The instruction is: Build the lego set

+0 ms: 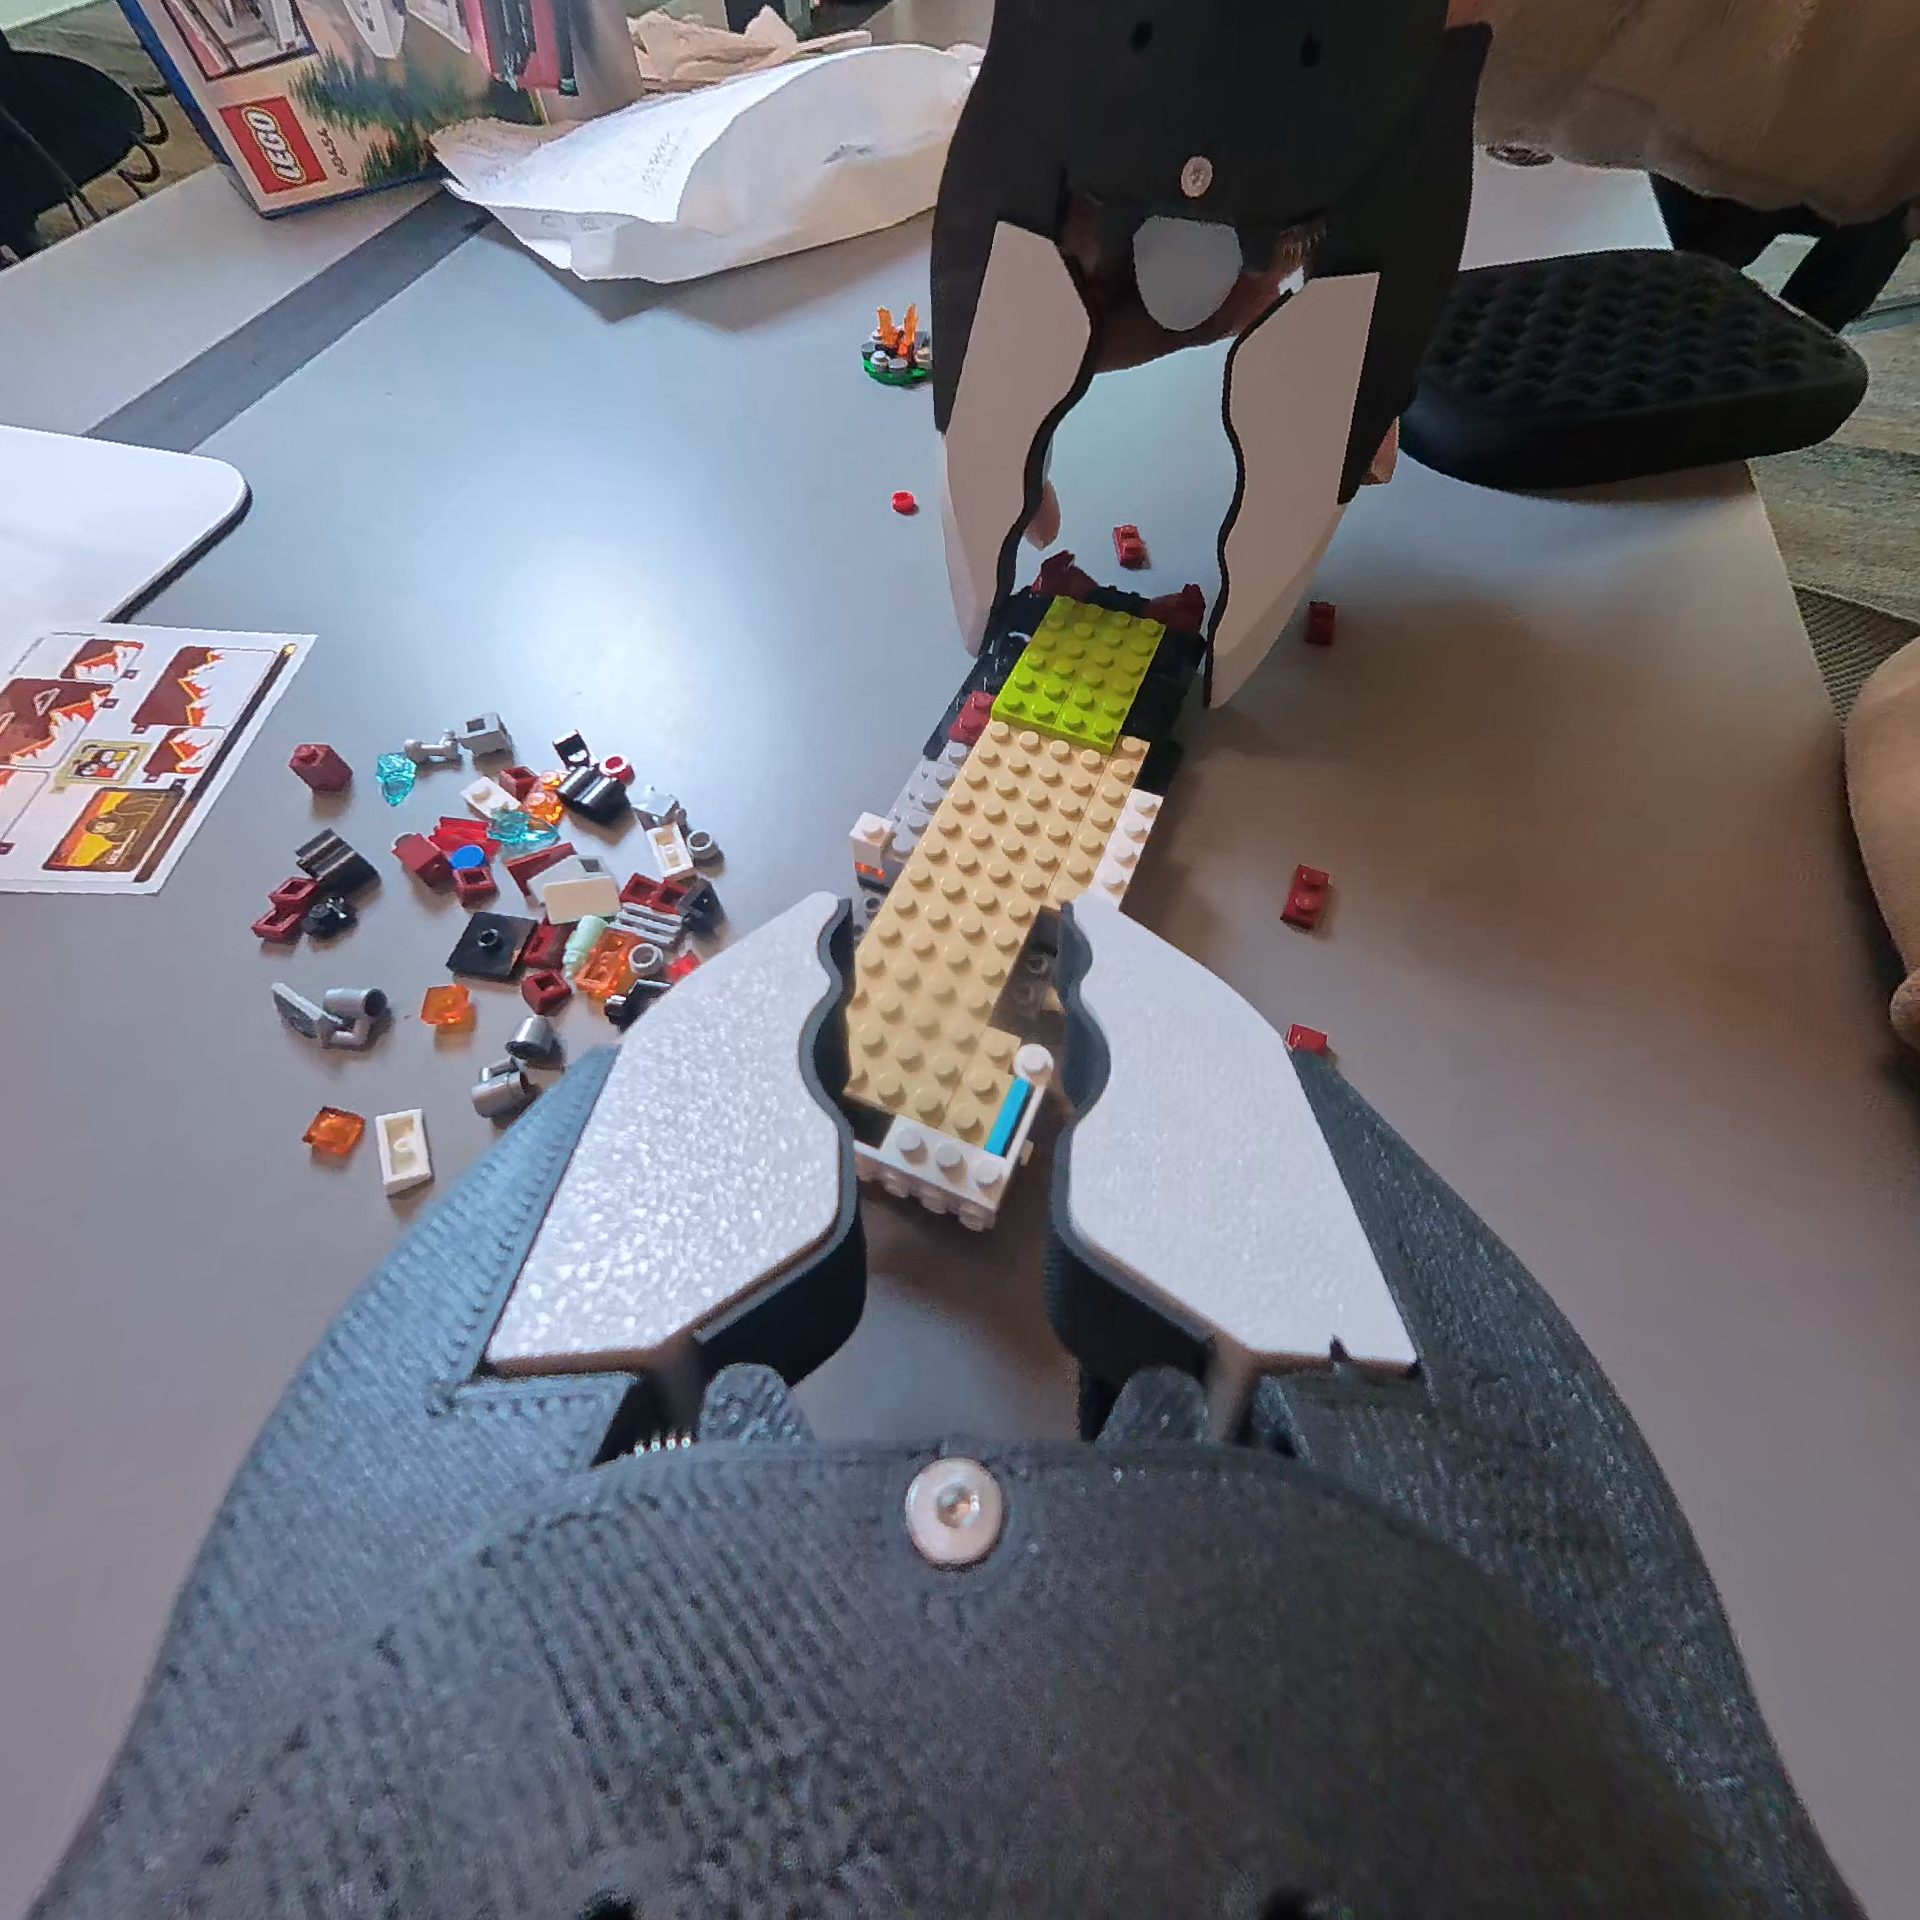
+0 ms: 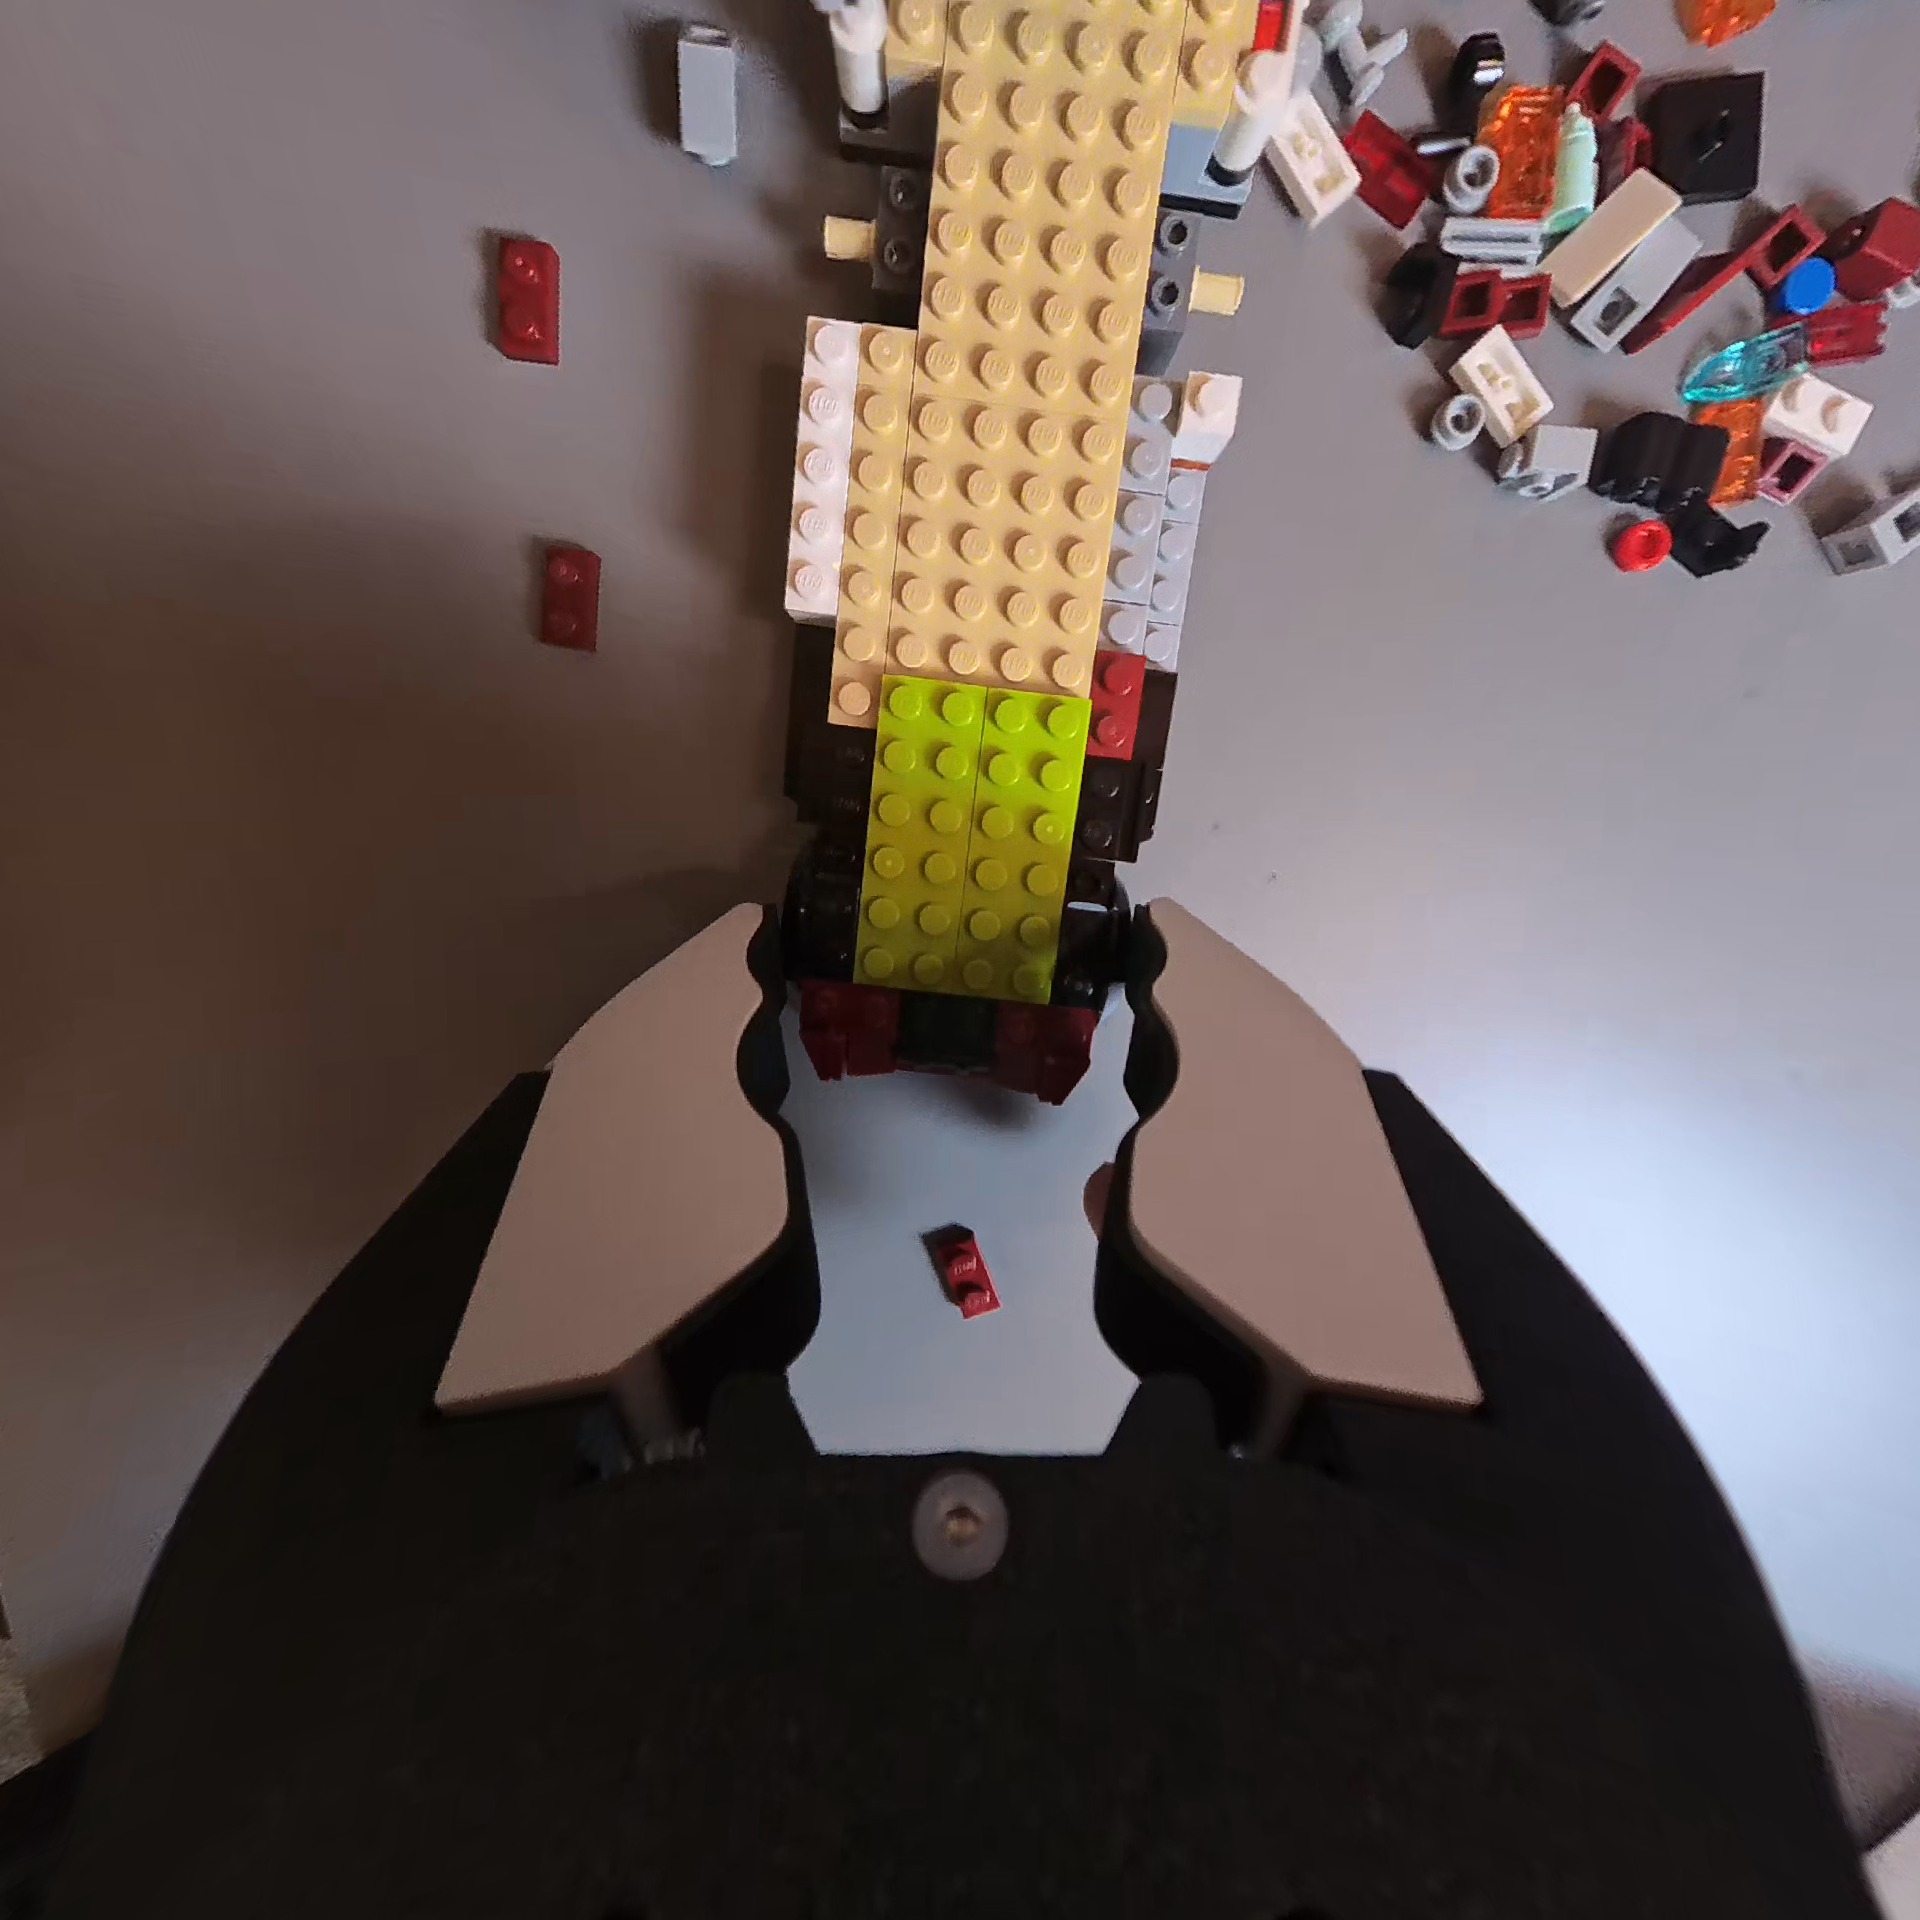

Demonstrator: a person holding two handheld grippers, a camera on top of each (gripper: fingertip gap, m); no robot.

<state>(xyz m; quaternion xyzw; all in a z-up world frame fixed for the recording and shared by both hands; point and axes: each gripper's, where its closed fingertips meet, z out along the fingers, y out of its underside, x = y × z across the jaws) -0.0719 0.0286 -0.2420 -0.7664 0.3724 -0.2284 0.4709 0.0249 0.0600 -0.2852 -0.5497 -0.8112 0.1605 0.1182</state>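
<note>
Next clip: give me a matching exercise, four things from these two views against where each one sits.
Things:
1. lime plates
2. loose bricks
3. sticker sheet
4. box

Places:
A. far table edge, behind a white bag
B. on the model's end between the right gripper's fingers
C. flat on the table, left of the loose bricks
D. scattered left of the model

Pairs: 1-B, 2-D, 3-C, 4-A
</note>
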